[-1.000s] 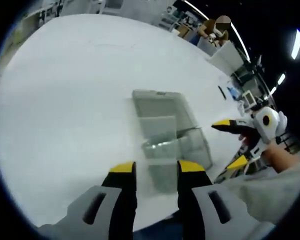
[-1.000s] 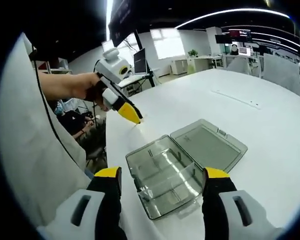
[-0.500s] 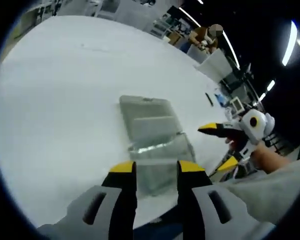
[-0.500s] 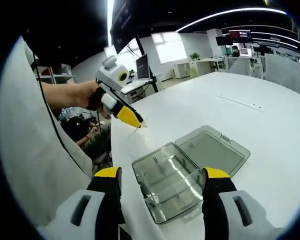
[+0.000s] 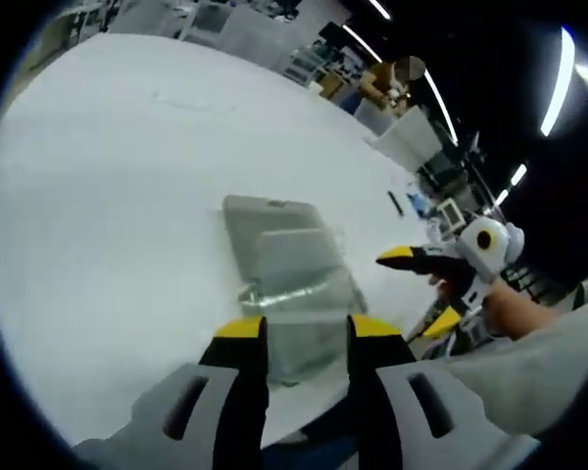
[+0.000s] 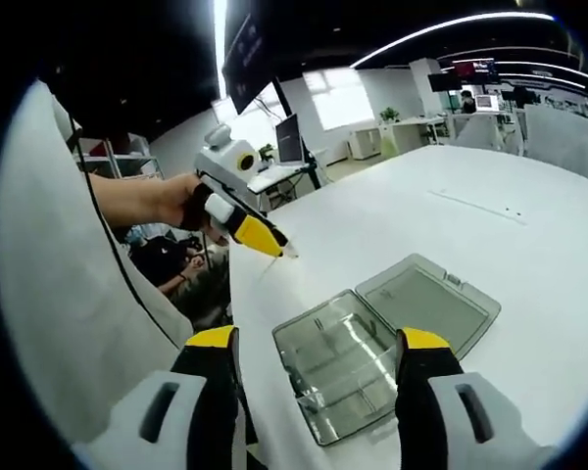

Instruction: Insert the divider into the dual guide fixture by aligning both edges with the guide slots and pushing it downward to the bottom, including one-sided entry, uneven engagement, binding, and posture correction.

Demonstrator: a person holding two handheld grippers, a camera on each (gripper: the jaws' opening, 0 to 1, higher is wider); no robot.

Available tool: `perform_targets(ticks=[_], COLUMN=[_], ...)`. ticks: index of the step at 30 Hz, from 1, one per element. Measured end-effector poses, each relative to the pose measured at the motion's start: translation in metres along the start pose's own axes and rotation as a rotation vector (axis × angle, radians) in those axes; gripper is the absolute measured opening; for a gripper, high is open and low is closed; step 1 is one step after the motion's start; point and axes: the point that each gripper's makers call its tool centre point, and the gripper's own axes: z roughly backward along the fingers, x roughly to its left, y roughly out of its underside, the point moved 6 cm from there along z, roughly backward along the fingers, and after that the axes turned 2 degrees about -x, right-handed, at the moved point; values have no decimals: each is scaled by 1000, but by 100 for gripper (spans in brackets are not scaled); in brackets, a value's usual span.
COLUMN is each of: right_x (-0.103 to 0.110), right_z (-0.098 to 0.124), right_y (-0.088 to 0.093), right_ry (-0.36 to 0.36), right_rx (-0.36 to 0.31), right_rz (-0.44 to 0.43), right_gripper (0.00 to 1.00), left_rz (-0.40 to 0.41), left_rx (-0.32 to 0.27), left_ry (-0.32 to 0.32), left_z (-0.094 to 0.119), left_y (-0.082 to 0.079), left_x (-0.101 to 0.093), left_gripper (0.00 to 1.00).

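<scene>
- Between the left gripper [image 5: 302, 328] tips in the left gripper view, a thin clear divider [image 5: 299, 299] seems pinched, though blur leaves the grasp uncertain.
- Beyond it lies the clear fixture box [image 5: 279, 269], lid open toward 12 o'clock, on the white table [image 5: 108, 225].
- At 3 o'clock the right gripper [image 5: 416, 289] hangs spread wide.
- Right gripper view: its jaws stand apart over the box, table edge at 9 o'clock, the left gripper at 10 o'clock, tips together.

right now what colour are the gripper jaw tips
Yellow, on black jaws; clearest in the right gripper view on the right gripper.
</scene>
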Motion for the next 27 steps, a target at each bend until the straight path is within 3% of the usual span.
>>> perform_targets(ticks=[27], right_x=[0], right_z=[5], right_y=[-14], right_ry=[-55], right_rx=[-71], right_rz=[-85], right_gripper=[59], left_rz=[-29], left_rx=[-32], left_ry=[135], left_z=[-10], left_y=[0], left_x=[-19], left_gripper=[27])
